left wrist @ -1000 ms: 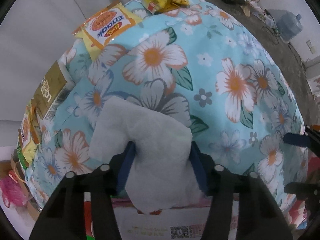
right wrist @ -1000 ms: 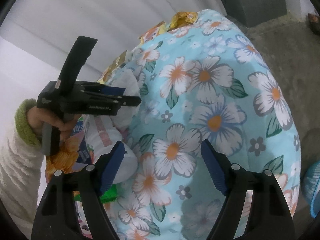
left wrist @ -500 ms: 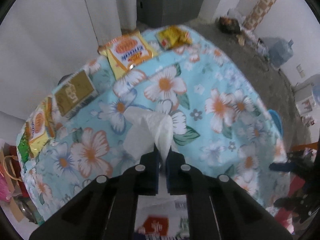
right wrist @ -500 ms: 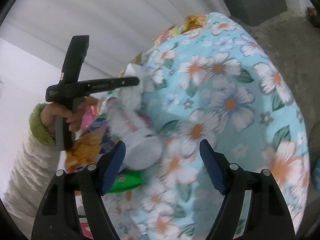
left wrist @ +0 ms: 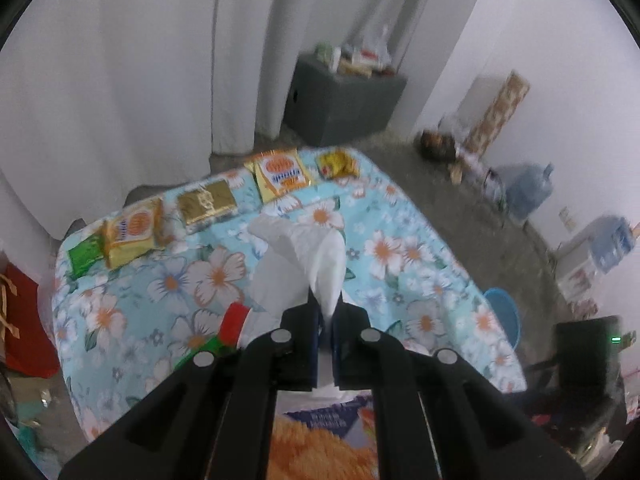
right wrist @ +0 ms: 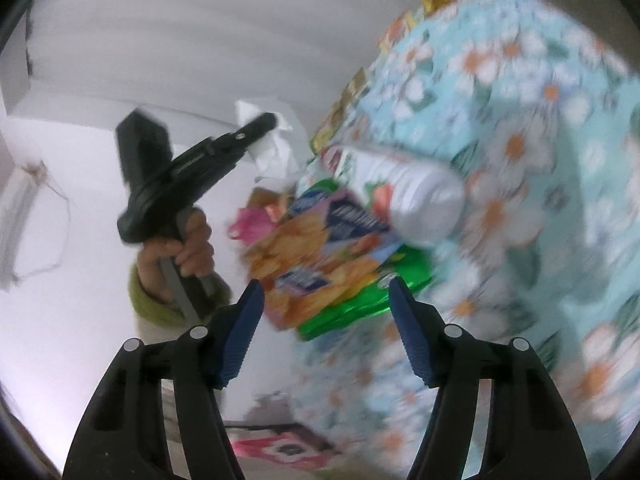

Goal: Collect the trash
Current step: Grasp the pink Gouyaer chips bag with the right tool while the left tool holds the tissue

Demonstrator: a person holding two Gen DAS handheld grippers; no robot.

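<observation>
The left gripper [left wrist: 326,312] is clamped on a white tissue [left wrist: 320,252], held up clear of the floral tablecloth [left wrist: 420,264]. The right gripper [right wrist: 326,328], whose jaws have just been narrowing with nothing between them, stands parted at the near edge of that cloth. Just ahead of it lies an orange snack bag [right wrist: 316,264], long axis slanting across the gap, so the right hand looks nearer to it.

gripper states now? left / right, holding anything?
Left gripper: shut on the white tissue.
Right gripper: open, holding nothing; jaws have just been closing, snack packet just ahead of them.
</observation>
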